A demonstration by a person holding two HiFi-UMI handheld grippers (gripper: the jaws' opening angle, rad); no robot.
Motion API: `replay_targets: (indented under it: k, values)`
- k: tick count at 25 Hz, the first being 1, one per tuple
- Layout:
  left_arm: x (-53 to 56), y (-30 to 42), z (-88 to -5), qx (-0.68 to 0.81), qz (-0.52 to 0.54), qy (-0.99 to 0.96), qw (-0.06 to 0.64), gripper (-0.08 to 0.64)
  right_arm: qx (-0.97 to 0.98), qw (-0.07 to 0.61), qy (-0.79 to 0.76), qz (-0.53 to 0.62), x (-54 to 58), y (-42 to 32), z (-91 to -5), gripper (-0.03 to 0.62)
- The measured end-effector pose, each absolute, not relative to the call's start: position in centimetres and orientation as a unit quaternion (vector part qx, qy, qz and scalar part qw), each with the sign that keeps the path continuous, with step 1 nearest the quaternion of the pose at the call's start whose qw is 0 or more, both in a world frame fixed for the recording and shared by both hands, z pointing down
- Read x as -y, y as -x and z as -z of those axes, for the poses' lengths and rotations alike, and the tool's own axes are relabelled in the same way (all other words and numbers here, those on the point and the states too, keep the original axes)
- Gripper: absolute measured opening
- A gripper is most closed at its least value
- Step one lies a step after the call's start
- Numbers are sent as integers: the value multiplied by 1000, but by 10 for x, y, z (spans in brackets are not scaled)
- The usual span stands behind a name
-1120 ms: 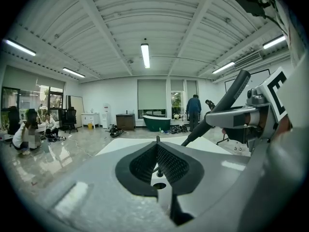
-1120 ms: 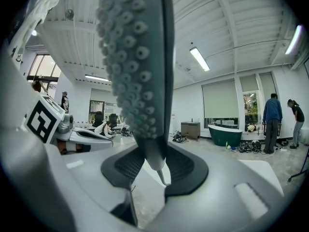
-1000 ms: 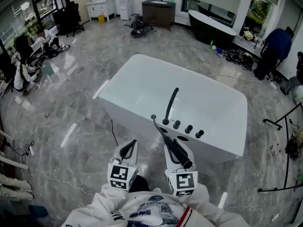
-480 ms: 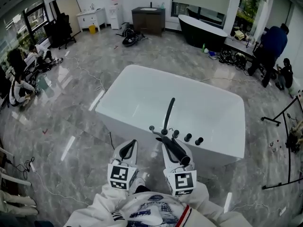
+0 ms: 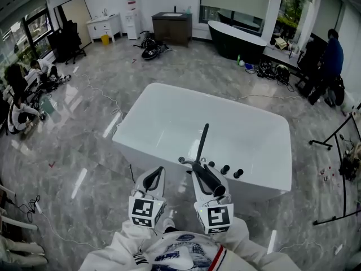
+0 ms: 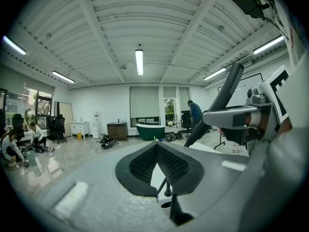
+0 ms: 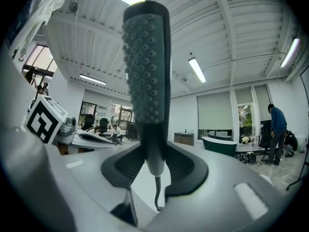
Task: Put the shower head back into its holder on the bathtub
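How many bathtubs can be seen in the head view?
2: the white bathtub directly in front, and a dark bathtub by the far windows. More may be hidden.

A dark bathtub (image 5: pixel 237 40) sits by the far windows — a brown cabinet (image 5: pixel 171 28) beside it, a person in blue (image 5: pixel 333 55) at right.

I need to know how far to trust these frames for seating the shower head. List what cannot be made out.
- Holder: head view. The shower head, clamped in the right gripper, covers that stretch of the bathtub rim.
- Hose: right gripper view. It is cut off by the gripper body just below the jaws.
- Knobs: head view. They are too small to read their settings.
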State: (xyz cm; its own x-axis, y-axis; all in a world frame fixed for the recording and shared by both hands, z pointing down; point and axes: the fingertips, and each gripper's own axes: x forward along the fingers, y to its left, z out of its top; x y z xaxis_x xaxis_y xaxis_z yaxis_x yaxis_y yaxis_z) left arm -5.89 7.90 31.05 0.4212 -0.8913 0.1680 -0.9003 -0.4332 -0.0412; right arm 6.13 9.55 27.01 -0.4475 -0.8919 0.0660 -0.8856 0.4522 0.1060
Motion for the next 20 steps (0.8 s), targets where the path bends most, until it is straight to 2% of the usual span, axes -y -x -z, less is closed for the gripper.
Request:
replay_targets:
  k: [20]
  values:
    - [-16, 106, -321, 486, -76, -870, 24, -2, 817, 58, -572, 41, -34, -16, -270, 138]
